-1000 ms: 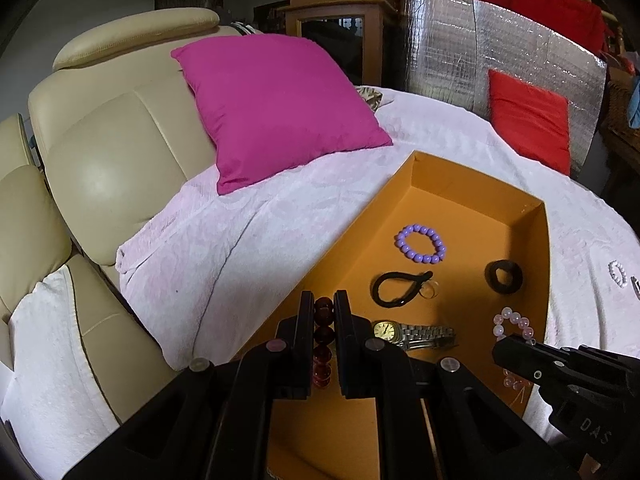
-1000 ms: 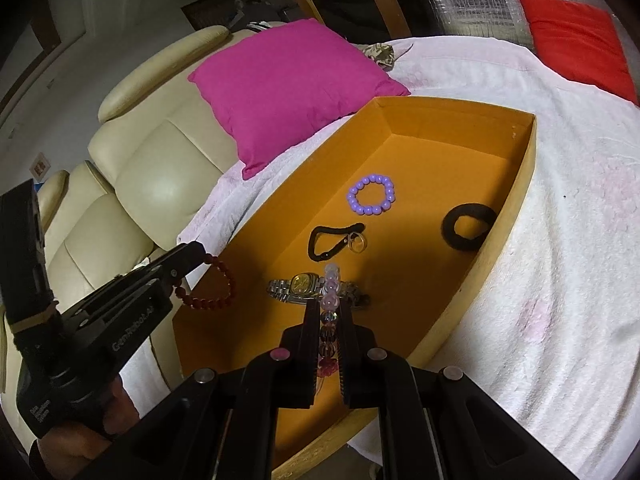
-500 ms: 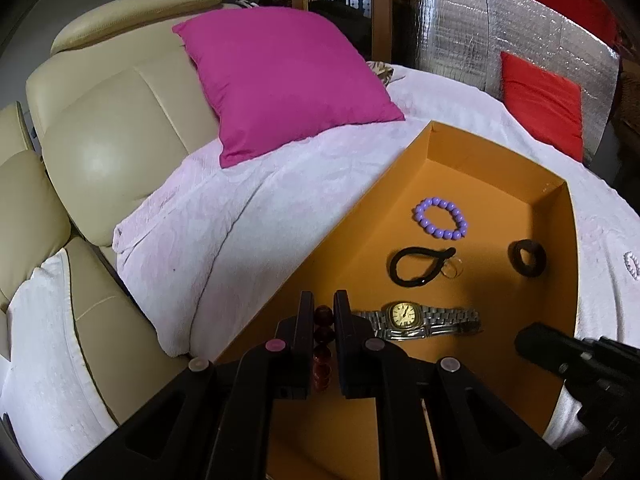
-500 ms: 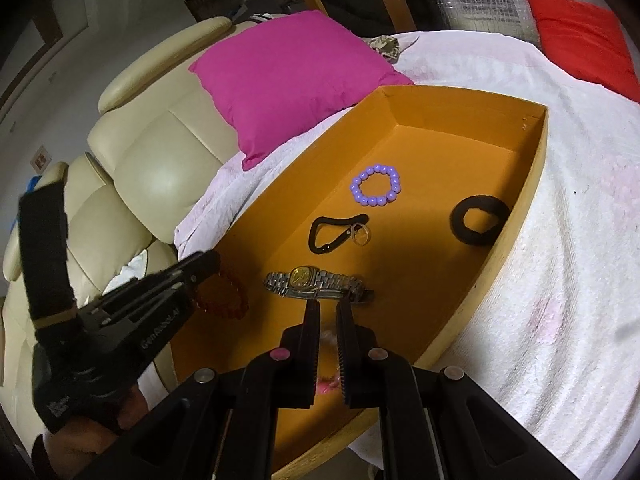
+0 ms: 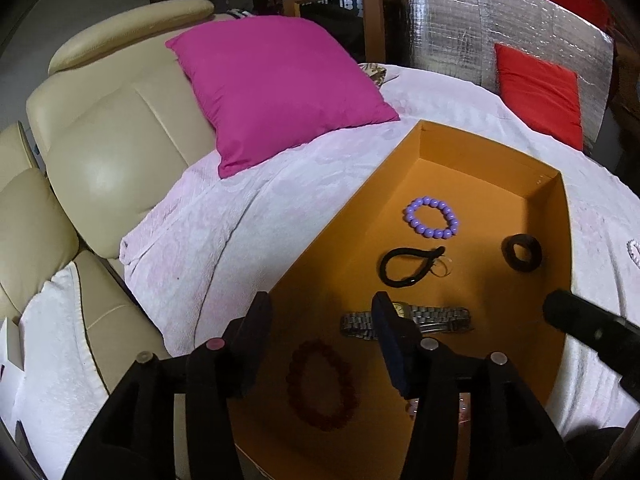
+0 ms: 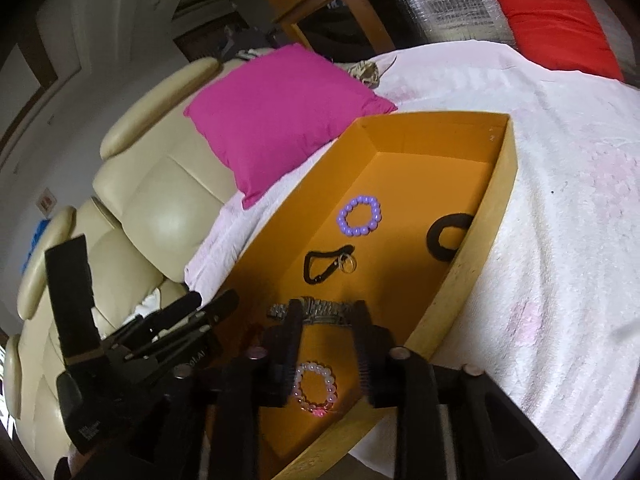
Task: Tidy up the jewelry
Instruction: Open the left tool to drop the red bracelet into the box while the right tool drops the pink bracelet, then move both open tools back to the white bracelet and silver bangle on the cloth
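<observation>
Left gripper [image 5: 320,316]: jaws spread, empty, above the dark red bead bracelet [image 5: 322,385] lying flat in the orange box [image 5: 400,168].
Right gripper [image 6: 326,320]: jaws apart, over the pale pink bead bracelet [image 6: 315,385] on the box floor.
Why: pieces lie apart, likely for sorting.

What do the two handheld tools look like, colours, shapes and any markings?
Both are matte black plastic. The left tool has two flat, tapering fingers on angular arms, with round silvery and pink fasteners at the joints. The right tool matches, its pads finely ribbed. Small white lettering on the left tool's body is unreadable.

Both wrist views look down closely into one orange box [image 5: 552,216].
</observation>
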The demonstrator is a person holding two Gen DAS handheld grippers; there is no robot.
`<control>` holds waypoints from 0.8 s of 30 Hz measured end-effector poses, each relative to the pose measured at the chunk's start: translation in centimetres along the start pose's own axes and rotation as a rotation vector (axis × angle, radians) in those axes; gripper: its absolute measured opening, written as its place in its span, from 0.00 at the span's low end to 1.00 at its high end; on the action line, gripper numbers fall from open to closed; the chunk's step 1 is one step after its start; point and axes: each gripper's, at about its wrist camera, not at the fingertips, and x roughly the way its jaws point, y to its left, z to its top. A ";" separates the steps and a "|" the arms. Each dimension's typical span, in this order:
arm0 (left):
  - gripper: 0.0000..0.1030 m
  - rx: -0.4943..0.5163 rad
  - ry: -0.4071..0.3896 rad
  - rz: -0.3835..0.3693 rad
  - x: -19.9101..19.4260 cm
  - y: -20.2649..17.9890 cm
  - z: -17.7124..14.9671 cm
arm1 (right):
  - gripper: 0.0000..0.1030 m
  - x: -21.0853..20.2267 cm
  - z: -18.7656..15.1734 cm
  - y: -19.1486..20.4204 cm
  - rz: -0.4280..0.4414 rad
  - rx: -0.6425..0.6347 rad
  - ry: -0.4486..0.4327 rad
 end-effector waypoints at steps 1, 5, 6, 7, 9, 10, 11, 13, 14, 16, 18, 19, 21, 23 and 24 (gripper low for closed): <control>0.52 0.009 -0.004 0.002 -0.3 -0.3 0.1 | 0.28 -0.6 0.2 -0.2 0.007 0.008 -0.020; 0.52 0.045 -0.029 0.012 -1.7 -1.8 0.6 | 0.28 -3.2 0.8 -1.4 0.015 0.030 -0.084; 0.55 0.056 -0.036 0.013 -2.2 -2.4 0.7 | 0.28 -4.1 1.1 -1.9 0.008 0.034 -0.103; 0.57 0.063 -0.040 0.014 -2.5 -2.7 0.8 | 0.28 -4.9 1.3 -2.5 -0.001 0.040 -0.118; 0.66 0.084 -0.064 0.022 -3.6 -4.0 1.0 | 0.29 -6.8 1.9 -3.9 -0.023 0.060 -0.148; 0.67 0.096 -0.073 0.023 -4.0 -4.6 1.2 | 0.29 -7.8 2.1 -4.7 -0.041 0.070 -0.166; 0.67 0.107 -0.078 0.022 -4.4 -5.1 1.3 | 0.33 -8.6 2.2 -5.4 -0.055 0.077 -0.181; 0.67 0.141 -0.086 0.019 -5.3 -6.6 1.5 | 0.38 -11.1 2.4 -7.4 -0.105 0.097 -0.228; 0.67 0.155 -0.089 0.019 -5.7 -7.3 1.5 | 0.39 -12.0 2.4 -8.0 -0.122 0.103 -0.242; 0.67 0.188 -0.098 0.015 -6.4 -8.7 1.6 | 0.39 -14.1 2.5 -9.7 -0.160 0.122 -0.267; 0.67 0.220 -0.102 0.011 -7.2 -10.3 1.6 | 0.42 -16.6 2.3 -11.5 -0.211 0.141 -0.292; 0.67 0.238 -0.103 0.008 -7.6 -11.1 1.6 | 0.44 -17.9 2.0 -12.3 -0.234 0.150 -0.308; 0.68 0.281 -0.106 0.002 -8.5 -13.1 1.6 | 0.51 -20.4 1.4 -13.9 -0.275 0.168 -0.350; 0.68 0.317 -0.112 0.001 -9.2 -15.0 1.7 | 0.55 -22.6 0.6 -15.3 -0.318 0.180 -0.391; 0.68 0.342 -0.118 -0.003 -9.8 -16.2 1.7 | 0.56 -23.8 0.1 -16.3 -0.347 0.190 -0.415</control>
